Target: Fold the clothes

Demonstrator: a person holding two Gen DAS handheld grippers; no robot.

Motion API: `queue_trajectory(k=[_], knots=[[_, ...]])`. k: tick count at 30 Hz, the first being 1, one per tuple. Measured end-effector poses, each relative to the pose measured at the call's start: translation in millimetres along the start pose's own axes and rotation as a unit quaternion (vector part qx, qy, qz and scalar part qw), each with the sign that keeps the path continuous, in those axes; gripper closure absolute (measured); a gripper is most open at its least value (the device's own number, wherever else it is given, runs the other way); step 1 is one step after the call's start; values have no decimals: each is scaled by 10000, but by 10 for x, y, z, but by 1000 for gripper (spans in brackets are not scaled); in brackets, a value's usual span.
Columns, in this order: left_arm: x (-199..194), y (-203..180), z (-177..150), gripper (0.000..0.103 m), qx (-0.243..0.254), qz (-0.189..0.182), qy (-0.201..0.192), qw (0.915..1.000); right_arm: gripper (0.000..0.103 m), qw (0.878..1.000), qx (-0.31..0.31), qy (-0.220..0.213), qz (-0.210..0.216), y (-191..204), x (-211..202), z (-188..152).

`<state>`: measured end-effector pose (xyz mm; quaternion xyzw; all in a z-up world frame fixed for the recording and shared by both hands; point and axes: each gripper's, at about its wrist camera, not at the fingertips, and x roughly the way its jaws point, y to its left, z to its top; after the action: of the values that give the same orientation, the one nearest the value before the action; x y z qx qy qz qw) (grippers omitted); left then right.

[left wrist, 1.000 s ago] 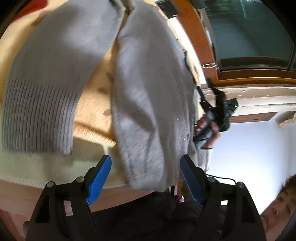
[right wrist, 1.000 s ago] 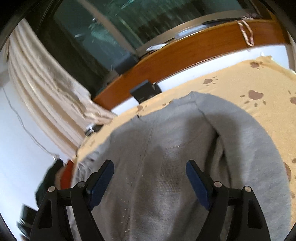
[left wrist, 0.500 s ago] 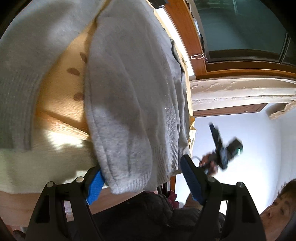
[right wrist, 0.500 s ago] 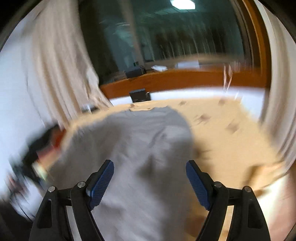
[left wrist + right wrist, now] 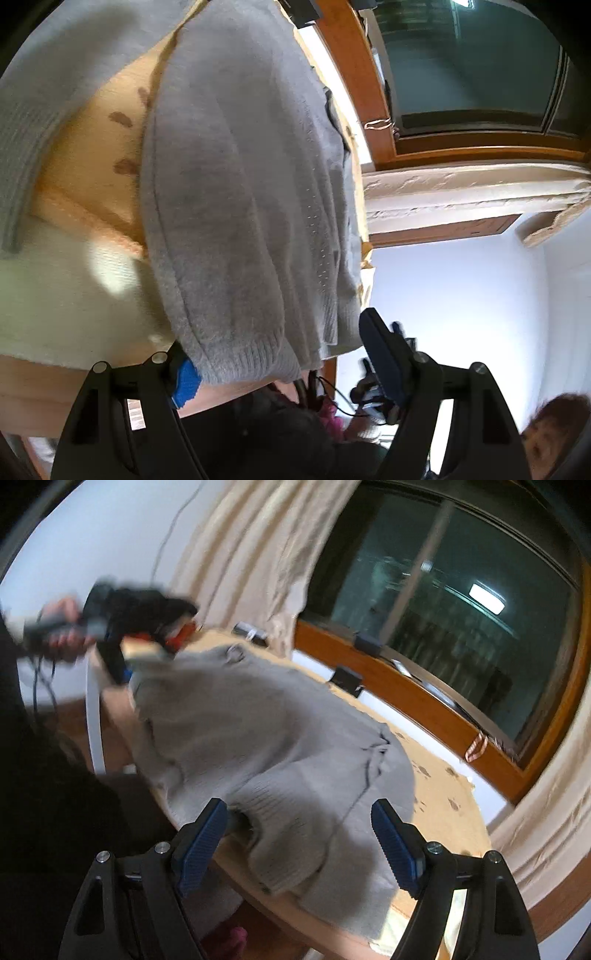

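Moved: your right gripper (image 5: 299, 845) swung to the sweater's (image 5: 266, 738) hem; both grippers spread, empty. Risk: left gripper (image 5: 280, 365) grabbing one layer only, skewing your fold.

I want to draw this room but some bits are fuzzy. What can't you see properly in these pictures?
- Right wrist view: the left tool and the hand holding it are smeared by motion blur.
- Left wrist view: the grey sweater covers most of one blue pad.
- Left wrist view: the other tool sits behind the right pad, blurred and mostly hidden.
- Both views: the window shows only dark reflections.
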<state>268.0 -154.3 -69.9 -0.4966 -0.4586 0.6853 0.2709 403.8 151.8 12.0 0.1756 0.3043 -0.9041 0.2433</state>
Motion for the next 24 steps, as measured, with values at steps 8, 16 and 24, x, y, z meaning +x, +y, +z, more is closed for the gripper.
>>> queue_trajectory(k=[8,16,24], knots=[[-16,36,-37,62,-114,44,-322,9994,21,9997,-223,100,86,278,225,-8],[-393,-67,-155,94,63,312,-736,9968,21,9997,237,-52,-79,139,158,-20],[-859,-117,-342,94,340,1584,-807,9835,21,9906,1365,-19,-38,-250,151,-176]])
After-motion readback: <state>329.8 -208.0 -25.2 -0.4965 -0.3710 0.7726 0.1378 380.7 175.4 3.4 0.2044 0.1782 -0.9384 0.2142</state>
